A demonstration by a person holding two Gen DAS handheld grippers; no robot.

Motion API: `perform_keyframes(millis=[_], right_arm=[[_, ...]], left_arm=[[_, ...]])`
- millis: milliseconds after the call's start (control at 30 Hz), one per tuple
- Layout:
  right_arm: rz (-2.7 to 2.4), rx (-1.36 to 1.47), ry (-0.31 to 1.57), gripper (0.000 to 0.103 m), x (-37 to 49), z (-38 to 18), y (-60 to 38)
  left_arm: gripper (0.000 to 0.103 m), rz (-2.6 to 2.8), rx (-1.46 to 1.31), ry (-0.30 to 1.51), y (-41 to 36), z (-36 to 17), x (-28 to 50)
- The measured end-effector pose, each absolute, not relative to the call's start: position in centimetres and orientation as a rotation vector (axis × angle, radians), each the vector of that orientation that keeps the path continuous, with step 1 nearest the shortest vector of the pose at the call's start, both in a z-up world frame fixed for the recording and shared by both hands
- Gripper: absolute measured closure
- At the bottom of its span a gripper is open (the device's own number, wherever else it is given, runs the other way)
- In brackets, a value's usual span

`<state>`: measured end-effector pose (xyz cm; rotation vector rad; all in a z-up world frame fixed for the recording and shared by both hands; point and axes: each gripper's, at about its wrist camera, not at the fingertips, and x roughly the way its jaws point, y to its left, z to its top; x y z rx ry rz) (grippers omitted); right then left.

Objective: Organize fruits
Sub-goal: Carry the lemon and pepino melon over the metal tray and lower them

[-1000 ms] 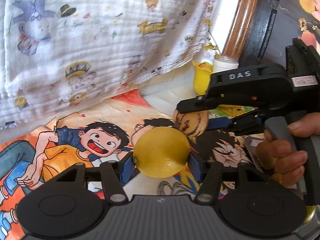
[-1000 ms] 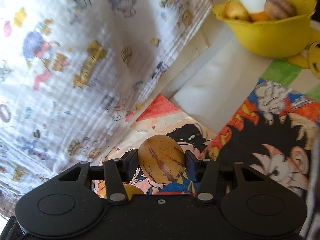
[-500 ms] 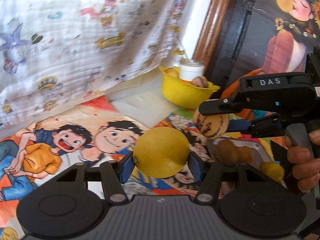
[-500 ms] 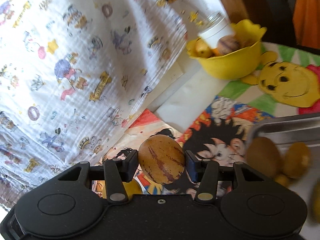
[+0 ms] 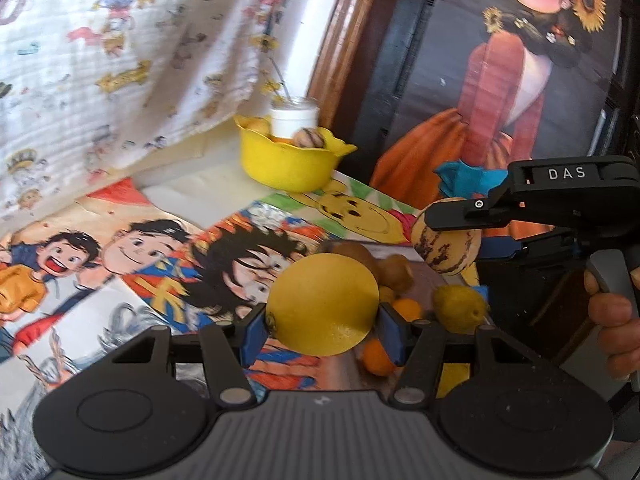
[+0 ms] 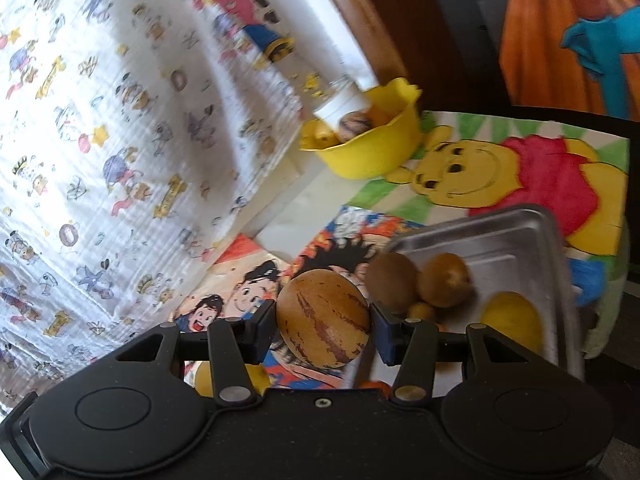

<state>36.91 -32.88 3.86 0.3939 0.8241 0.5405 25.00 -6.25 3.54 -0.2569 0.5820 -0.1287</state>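
My left gripper (image 5: 323, 330) is shut on a round yellow lemon (image 5: 322, 304), held above the table at the near left edge of a metal tray (image 6: 496, 236). My right gripper (image 6: 323, 326) is shut on a tan pepino melon with dark purple stripes (image 6: 322, 318); it also shows in the left wrist view (image 5: 446, 242), held in the air over the tray. In the tray lie two brown kiwis (image 6: 390, 282), a yellow lemon (image 6: 512, 320) and small orange fruits (image 5: 376, 356).
A yellow bowl (image 5: 286, 162) with fruit and a white jar (image 5: 294, 120) stands at the back of the table. A cartoon-print cloth (image 5: 100, 52) hangs on the left. Cartoon drawings (image 5: 140, 248) cover the table. A painted panel (image 5: 520, 80) stands behind on the right.
Both grippers have swung right with their fruits, from over the cartoon drawings to the metal tray. The tray and its fruit have come into view. Both grips are unchanged.
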Motion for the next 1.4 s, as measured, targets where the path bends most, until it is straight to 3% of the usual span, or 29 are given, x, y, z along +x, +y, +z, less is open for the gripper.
perform_keyframes(millis=[600, 1400], right_arm=[[0.428, 0.435, 0.844, 0.051, 33.2, -0.8, -39.7], [0.373, 0.385, 0.823, 0.051, 31.0, -3.4, -40.6]], left_arm=[[0.041, -0.206, -0.221, 0.654, -11.0, 1.6, 24.0], [0.041, -0.216, -0.199, 0.714, -12.8, 0.4, 24.0]])
